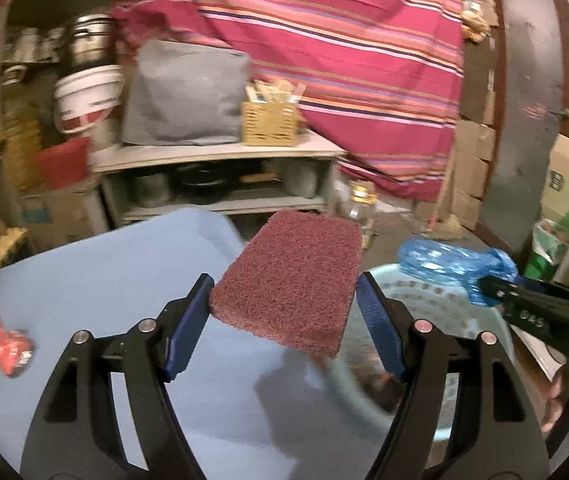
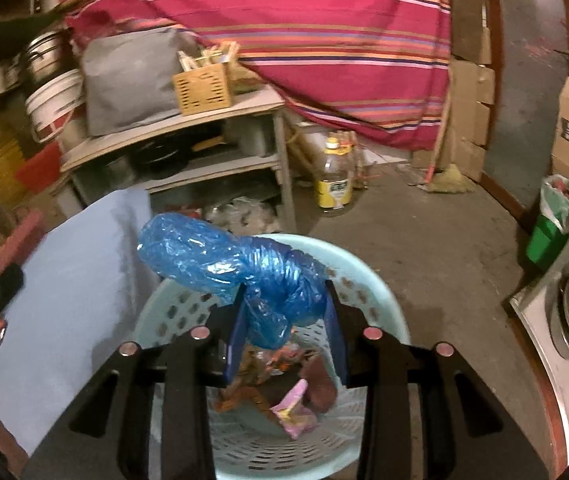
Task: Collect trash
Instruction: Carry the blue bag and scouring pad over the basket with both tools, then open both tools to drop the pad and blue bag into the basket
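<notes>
Here we hold two grippers above a table covered in light blue cloth [image 1: 104, 280]. Our left gripper [image 1: 284, 300] is clamped on a maroon scouring pad [image 1: 292, 280], its blue pads pressing the pad's two sides, and the pad hangs in the air over the table's far edge. Our right gripper [image 2: 284, 312] is clamped on a knotted blue plastic bag [image 2: 244, 276], held directly above a pale blue perforated basket [image 2: 368, 276] standing just beside the table. Inside the basket lie a pink wrapper [image 2: 296, 408] and some brown and orange scraps. A red wrapper [image 1: 10, 344] rests on the cloth to the left, well apart from the pad. Behind, a striped red cloth [image 2: 304, 40] hangs over a cluttered shelf [image 2: 172, 128].
</notes>
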Motion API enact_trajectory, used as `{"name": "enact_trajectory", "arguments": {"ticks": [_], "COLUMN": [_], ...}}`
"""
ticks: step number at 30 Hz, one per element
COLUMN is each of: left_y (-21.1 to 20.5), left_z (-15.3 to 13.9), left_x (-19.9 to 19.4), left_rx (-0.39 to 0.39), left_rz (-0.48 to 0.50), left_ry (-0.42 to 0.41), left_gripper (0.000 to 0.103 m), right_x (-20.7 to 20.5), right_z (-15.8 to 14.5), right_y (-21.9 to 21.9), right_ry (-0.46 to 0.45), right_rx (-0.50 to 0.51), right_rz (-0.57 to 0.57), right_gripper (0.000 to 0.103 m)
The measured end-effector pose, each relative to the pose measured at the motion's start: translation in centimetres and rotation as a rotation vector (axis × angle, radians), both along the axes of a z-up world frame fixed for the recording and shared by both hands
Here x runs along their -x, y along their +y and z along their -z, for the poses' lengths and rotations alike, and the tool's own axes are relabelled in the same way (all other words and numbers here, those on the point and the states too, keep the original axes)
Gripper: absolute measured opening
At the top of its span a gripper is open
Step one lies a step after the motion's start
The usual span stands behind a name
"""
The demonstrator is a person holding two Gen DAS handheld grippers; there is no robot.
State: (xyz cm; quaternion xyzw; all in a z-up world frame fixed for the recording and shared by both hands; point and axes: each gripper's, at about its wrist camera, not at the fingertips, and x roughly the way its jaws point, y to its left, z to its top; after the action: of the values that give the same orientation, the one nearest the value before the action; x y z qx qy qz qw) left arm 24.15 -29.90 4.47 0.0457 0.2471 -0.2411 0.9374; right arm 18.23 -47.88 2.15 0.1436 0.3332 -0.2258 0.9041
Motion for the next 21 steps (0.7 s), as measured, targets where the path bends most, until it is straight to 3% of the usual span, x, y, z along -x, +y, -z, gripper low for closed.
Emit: {"name": "enact_trajectory", "arguments": {"ticks": [9, 11, 12, 18, 21], "left_y": [-6.9, -7.8, -8.1, -6.7, -4.4], "left_z": [2.5, 2.8, 3.0, 2.6, 2.2], "left_x": [-0.1, -0.6, -0.7, -1.1, -1.0], "left_rx": [-0.031, -0.04, -0.047, -0.035, -0.022], "left_rz": [0.102, 0.12, 0.116, 0.08, 0.049], "left_ry": [0.066, 0.091, 0.099, 0.087, 0.085], "left_gripper": [0.072, 0.075, 0.083, 0.097, 0.098], "right_x": [1.0, 1.1, 1.2, 1.2, 0.6], "right_z": [0.5, 0.7, 0.8, 1.7, 1.9], "right_y": [-2.3, -2.7, -2.9, -3.6, -3.4], "right_ry": [0.023, 0.028, 0.03, 0.042, 0.048], "right_rx": [-0.002, -0.01, -0.016, -0.044, -0.052], "right_rz": [0.051, 0.055, 0.057, 0.063, 0.056], "right_gripper": [0.036, 0.036, 0.036, 0.036, 0.037]}}
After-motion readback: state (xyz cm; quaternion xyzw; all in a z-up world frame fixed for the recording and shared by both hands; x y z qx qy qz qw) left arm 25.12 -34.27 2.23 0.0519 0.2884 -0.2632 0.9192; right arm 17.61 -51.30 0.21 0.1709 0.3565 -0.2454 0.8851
